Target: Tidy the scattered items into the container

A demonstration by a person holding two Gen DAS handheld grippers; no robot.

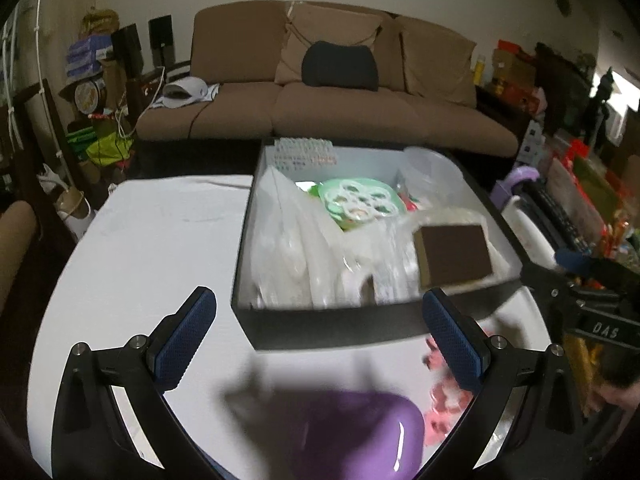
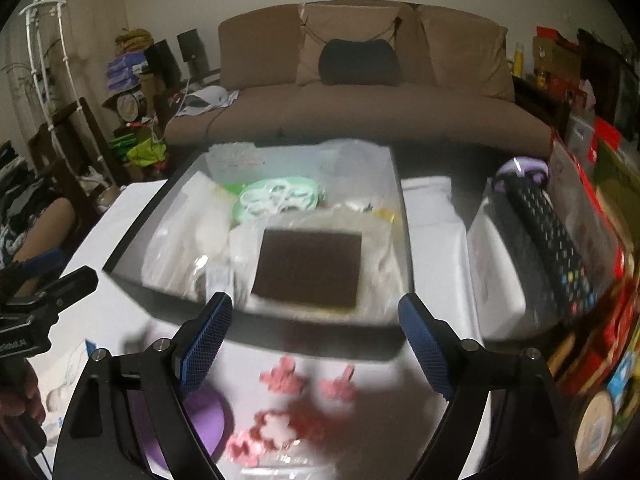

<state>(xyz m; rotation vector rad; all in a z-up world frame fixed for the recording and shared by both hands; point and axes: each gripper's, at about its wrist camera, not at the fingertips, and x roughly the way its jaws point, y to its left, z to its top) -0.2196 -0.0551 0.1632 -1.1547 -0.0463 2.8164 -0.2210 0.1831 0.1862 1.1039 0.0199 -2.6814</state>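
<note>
Both wrist cameras look steeply down across a white table toward a brown sofa, close above the dark-rimmed box; the blurred right view apparently sits further right, sharing the box's brown sponge.

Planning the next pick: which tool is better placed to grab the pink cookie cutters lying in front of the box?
Right. The pink cookie cutters lie between the open right tool's fingers; from the left tool they sit off to its right side, with the purple item nearer.
</note>
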